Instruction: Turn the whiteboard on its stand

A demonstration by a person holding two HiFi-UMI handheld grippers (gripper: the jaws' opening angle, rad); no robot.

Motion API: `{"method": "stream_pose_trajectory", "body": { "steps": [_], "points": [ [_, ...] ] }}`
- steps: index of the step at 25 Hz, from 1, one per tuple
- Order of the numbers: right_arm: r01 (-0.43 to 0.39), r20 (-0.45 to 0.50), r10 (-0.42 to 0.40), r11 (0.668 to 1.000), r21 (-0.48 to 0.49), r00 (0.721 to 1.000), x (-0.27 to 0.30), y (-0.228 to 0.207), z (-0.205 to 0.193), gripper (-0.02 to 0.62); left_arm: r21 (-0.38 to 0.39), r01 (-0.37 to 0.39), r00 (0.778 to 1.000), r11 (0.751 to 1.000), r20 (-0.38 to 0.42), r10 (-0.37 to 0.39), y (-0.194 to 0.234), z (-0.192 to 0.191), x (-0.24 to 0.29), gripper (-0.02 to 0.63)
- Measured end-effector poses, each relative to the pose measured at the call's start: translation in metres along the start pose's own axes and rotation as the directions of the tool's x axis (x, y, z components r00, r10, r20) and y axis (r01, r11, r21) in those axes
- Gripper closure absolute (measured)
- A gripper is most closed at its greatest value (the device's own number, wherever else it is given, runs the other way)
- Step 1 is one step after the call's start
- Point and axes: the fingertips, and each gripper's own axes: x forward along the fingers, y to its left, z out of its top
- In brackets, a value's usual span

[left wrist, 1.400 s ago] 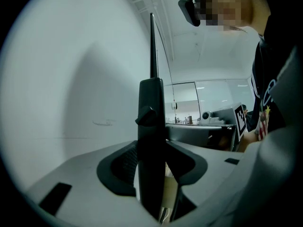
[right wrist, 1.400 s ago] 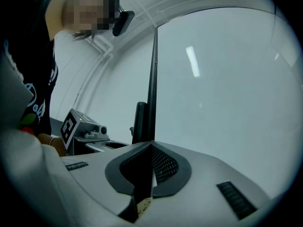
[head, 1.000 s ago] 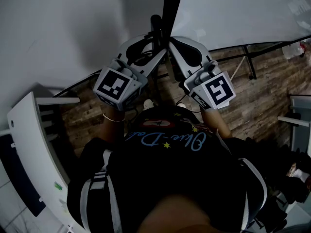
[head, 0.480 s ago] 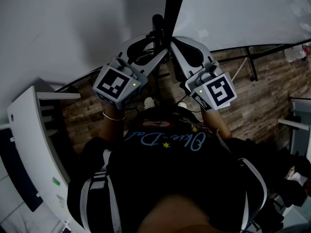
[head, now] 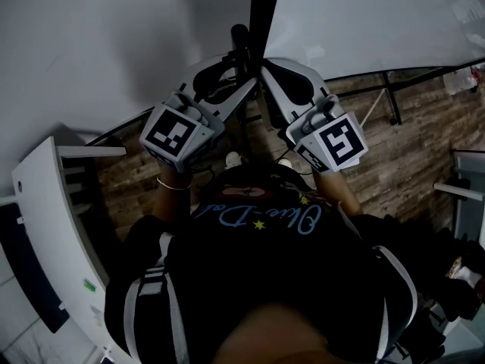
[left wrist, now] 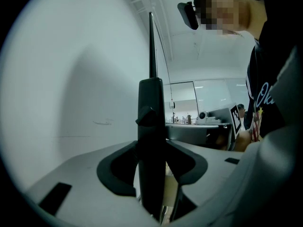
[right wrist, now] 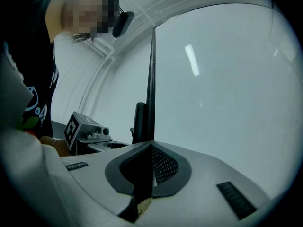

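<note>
The whiteboard [head: 364, 21] stands edge-on to me, its black side frame [head: 261, 6] running up the middle of the head view. My left gripper [head: 241, 78] is shut on a thick black piece of that frame [left wrist: 151, 126], which fills the gap between its pads. My right gripper [head: 267, 73] comes in from the other side and is shut on the thin black edge [right wrist: 151, 79] just above it. White board face lies left of the edge in the left gripper view [left wrist: 71, 79] and right of it in the right gripper view [right wrist: 222, 79]. Each gripper's marker cube [head: 176, 131] [head: 339, 142] faces me.
A black leg of the stand [head: 390, 97] rests on the wood-pattern floor [head: 409, 158] at the right. A white rack [head: 45, 226] stands close at my left and a white unit [head: 466, 180] at the far right. My torso fills the lower part of the head view.
In the head view the left gripper's cube and the black frame edge have shifted slightly to the left. Both grips look unchanged.
</note>
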Motion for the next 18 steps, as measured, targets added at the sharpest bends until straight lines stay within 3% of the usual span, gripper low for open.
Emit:
{"method": "stream_pose_trajectory", "body": {
  "steps": [7, 18],
  "points": [
    [-0.012, -0.002, 0.012, 1.0, -0.002, 1.0, 0.0009, 0.0001, -0.0017, 0.577, 0.027, -0.005, 1.0, 1.0, -0.013, 0.005, 0.0018, -0.0027, 0.0, 0.402],
    [-0.032, 0.001, 0.032, 0.999, 0.007, 1.0, 0.0008, 0.0004, -0.0018, 0.577, 0.007, -0.01, 1.0, 1.0, -0.011, 0.01, 0.0015, -0.0017, -0.0003, 0.402]
  ]
}}
